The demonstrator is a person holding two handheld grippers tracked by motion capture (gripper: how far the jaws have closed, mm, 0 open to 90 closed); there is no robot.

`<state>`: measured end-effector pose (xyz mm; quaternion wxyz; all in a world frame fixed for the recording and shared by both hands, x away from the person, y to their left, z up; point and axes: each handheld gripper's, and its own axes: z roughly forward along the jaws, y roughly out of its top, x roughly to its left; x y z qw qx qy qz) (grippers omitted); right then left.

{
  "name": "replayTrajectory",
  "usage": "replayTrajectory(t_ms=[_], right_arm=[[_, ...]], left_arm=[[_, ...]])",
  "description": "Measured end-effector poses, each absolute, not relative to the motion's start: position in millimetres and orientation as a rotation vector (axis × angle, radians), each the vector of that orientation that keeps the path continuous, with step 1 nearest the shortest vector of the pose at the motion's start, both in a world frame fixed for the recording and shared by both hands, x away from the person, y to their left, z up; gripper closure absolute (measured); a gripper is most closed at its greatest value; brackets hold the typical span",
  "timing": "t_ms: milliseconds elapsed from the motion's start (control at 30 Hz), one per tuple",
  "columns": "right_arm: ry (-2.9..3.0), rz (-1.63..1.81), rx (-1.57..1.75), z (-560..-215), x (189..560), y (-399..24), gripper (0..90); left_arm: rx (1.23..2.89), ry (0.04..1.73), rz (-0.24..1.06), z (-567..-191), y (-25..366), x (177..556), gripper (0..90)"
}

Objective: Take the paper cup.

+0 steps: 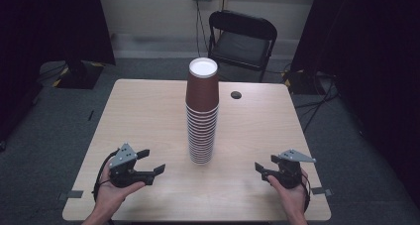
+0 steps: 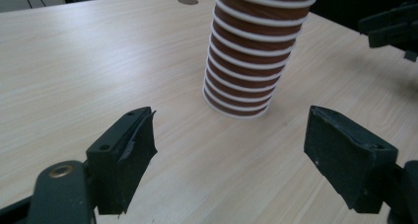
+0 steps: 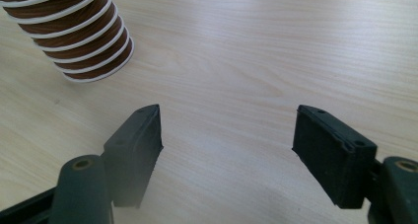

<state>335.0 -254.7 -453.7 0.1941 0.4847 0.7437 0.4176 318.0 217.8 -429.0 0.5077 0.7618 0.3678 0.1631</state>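
A tall stack of brown paper cups (image 1: pixel 202 111) with white rims stands upside down at the middle of the wooden table (image 1: pixel 143 116). My left gripper (image 1: pixel 154 160) rests near the front left, held in a hand, jaws open and empty, pointing toward the stack. In the left gripper view the stack's base (image 2: pixel 241 91) stands just beyond my open left gripper (image 2: pixel 229 135). My right gripper (image 1: pixel 265 164) sits at the front right, open and empty. In the right gripper view the stack (image 3: pixel 74 31) is off to the upper left of my right gripper (image 3: pixel 226 135).
A black folding chair (image 1: pixel 241 36) stands behind the table. A dark round cable hole (image 1: pixel 236 94) sits in the tabletop, right of the stack. Dark curtains hang at both sides. The other gripper (image 2: pixel 394 29) appears at the upper right of the left gripper view.
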Motion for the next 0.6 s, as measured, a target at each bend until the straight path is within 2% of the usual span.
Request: replayTrajectory(t_ms=[100, 300, 600], right_arm=[[2.082, 1.179, 1.37, -454, 334, -256, 26.6], [2.097, 1.173, 1.366, -456, 335, -257, 27.2], [2.098, 1.18, 1.366, -456, 335, -255, 26.9]], left_arm=[[1.842, 0.863, 0.441, -423, 214, 324, 19.9], [1.812, 0.848, 0.41, -405, 211, 339, 21.8], [1.828, 0.765, 0.399, -381, 191, 342, 21.2]])
